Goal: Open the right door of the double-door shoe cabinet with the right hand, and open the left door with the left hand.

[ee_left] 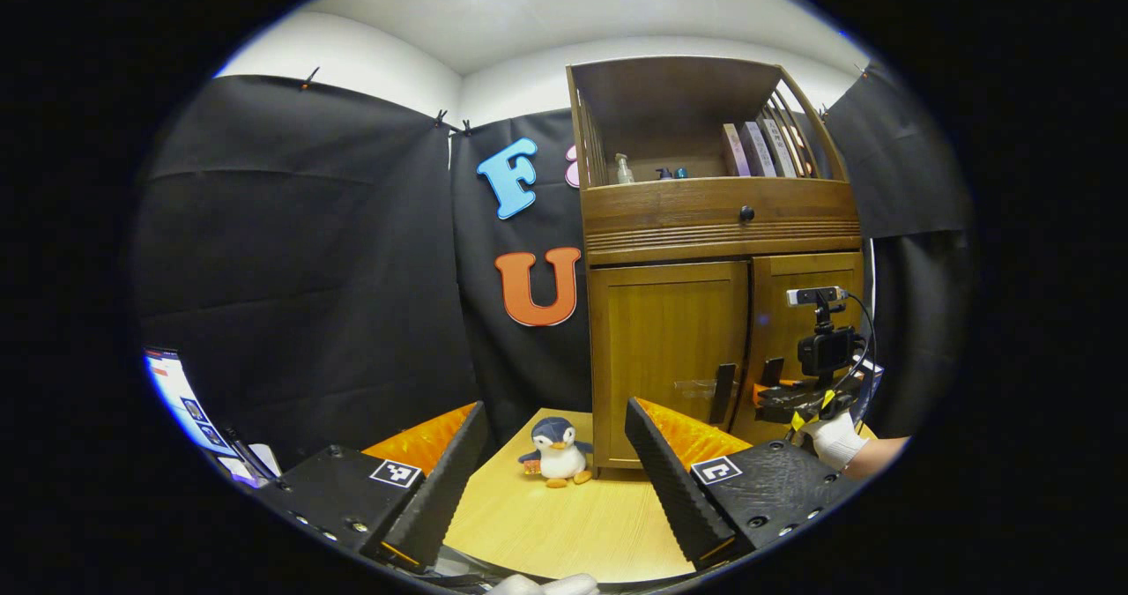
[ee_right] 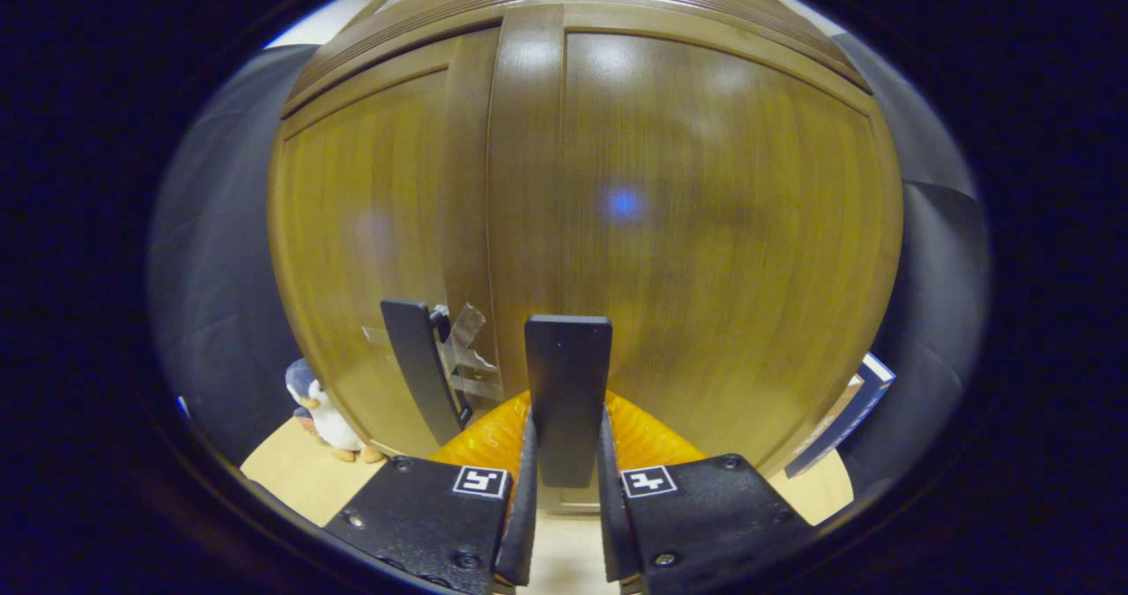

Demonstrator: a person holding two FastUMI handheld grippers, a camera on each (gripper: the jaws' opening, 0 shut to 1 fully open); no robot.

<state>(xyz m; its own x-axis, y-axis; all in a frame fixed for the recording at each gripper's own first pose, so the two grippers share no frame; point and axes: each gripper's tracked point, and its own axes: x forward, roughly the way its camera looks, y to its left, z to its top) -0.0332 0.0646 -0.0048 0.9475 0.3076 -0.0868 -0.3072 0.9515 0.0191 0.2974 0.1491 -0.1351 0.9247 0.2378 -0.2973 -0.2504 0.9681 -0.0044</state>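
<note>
The wooden shoe cabinet (ee_left: 718, 225) stands on the table with both doors closed. In the left gripper view its left door (ee_left: 665, 348) and right door (ee_left: 806, 269) each carry a dark upright handle near the middle seam. My left gripper (ee_left: 555, 480) is open, well in front of the cabinet and low over the table. In the right gripper view my right gripper (ee_right: 567, 489) is shut on the right door's handle (ee_right: 568, 383), a finger on each side. The left door's handle (ee_right: 421, 375) stands just to its left, with clear tape beside it. A gloved hand (ee_left: 833, 441) holds the right gripper (ee_left: 775, 397) at that door.
A small plush penguin (ee_left: 557, 454) sits on the light wooden table (ee_left: 564, 533) by the cabinet's left front corner. A drawer with a dark knob (ee_left: 746, 214) runs above the doors; bottles and books fill the open shelf. A book (ee_right: 846, 419) leans at the cabinet's right side.
</note>
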